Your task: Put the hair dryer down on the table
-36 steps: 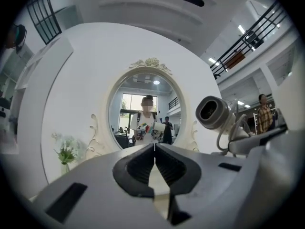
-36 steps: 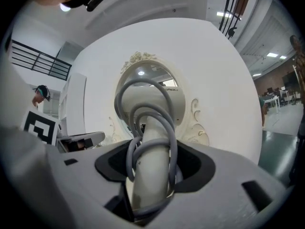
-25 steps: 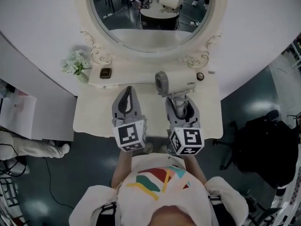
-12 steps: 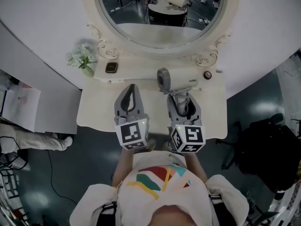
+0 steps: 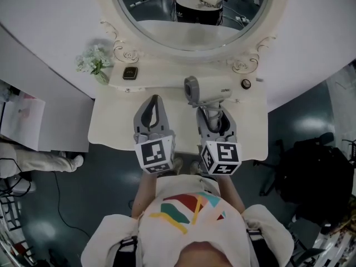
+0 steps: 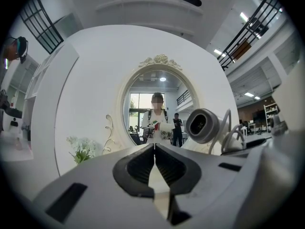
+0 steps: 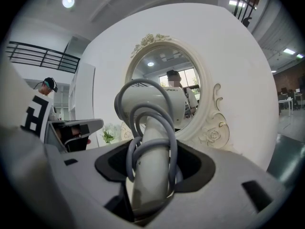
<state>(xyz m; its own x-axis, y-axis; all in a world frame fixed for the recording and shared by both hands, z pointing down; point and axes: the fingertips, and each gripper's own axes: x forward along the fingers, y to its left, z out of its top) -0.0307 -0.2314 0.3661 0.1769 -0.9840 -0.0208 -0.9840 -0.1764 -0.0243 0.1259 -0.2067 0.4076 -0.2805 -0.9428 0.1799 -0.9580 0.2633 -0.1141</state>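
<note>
Between fingers (image 7: 202, 168) of the right gripper (image 7: 151, 156), the cord-wrapped hair dryer (image 7: 143, 101) handle

**Head view.** Illumination is even and diffuse. The wall (image 5: 50, 15) reads bright. The floor (image 5: 100, 204) reads dark and carries pale lamp reflections. Shadows are faint and soft-edged. Barrel distortion is strong: straight edges bow into arcs toward the frame borders. A mosaic patch covers the bottom centre.

**Left gripper view.** The image is a fisheye circle with black corners. Strip lights (image 6: 245, 17) at upper right are the visible source. The mirror (image 6: 143, 109) reflects a bright, slightly overexposed window. The jaws, close to the lens, are out of focus.

**Right gripper view.** The corners are black here too. A round lamp (image 7: 68, 1) at upper left flares. The dryer (image 7: 150, 147) is soft near the lens, and the recess around it lies in shadow.
</note>
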